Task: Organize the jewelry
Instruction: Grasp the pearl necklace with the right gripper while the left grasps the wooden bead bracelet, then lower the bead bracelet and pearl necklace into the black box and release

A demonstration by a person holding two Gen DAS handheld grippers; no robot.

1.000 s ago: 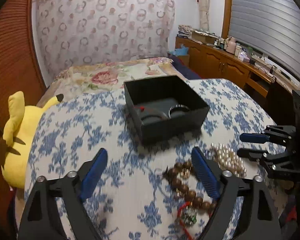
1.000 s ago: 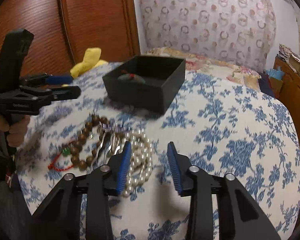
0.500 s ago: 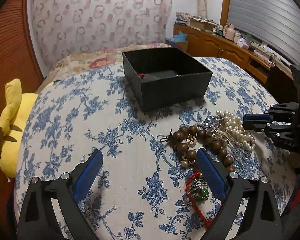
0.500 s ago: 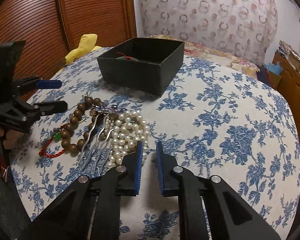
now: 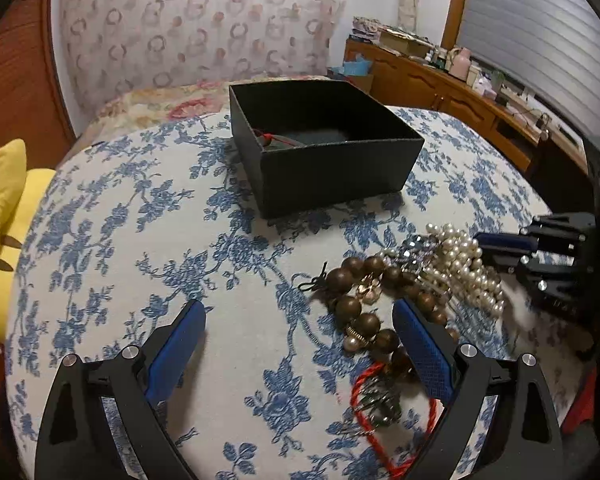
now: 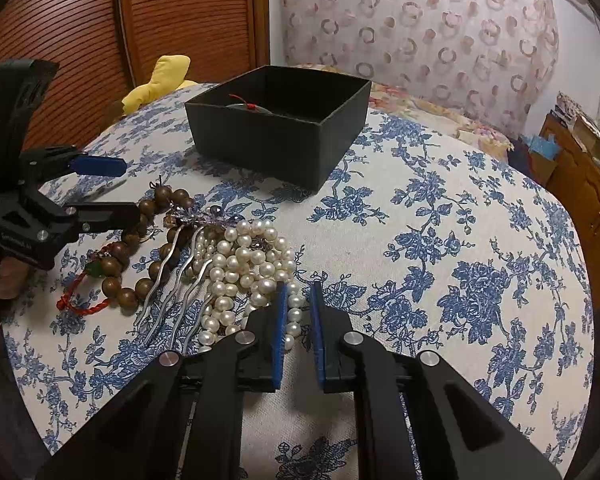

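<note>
Right wrist view, left to right: left claw (image 6: 112, 188) at the left edge, fingers spread wide, nothing between them, hovering over the wooden bead bracelet (image 6: 140, 248). Red cord bracelet (image 6: 82, 294) with a green bead lies lower left of the pile. Silver wavy hairpins (image 6: 176, 280) run down the middle, purple crystal head at the top. Pearl strand (image 6: 244, 264) is heaped just right of them. Right claw (image 6: 298, 312) at bottom centre, narrow gap between its pads, a few pearls at the pile's edge sit between the tips; can't tell if it's pinching them yet. Black box (image 6: 276, 140) sits upper centre on the counter (image 6: 460, 240), well apart from the pile.

Left wrist view: yellow plush (image 5: 4, 208) at the left edge, box at upper centre, pile at lower right.

Progress: early. Box holds something grey with a red cord; otherwise the pile is all still out on the cloth. Pieces overlap and touch: beads, pins, pearls tangled. Pearls are loose and slippery, so I'd expect neighbours to drag along on a lift.
</note>
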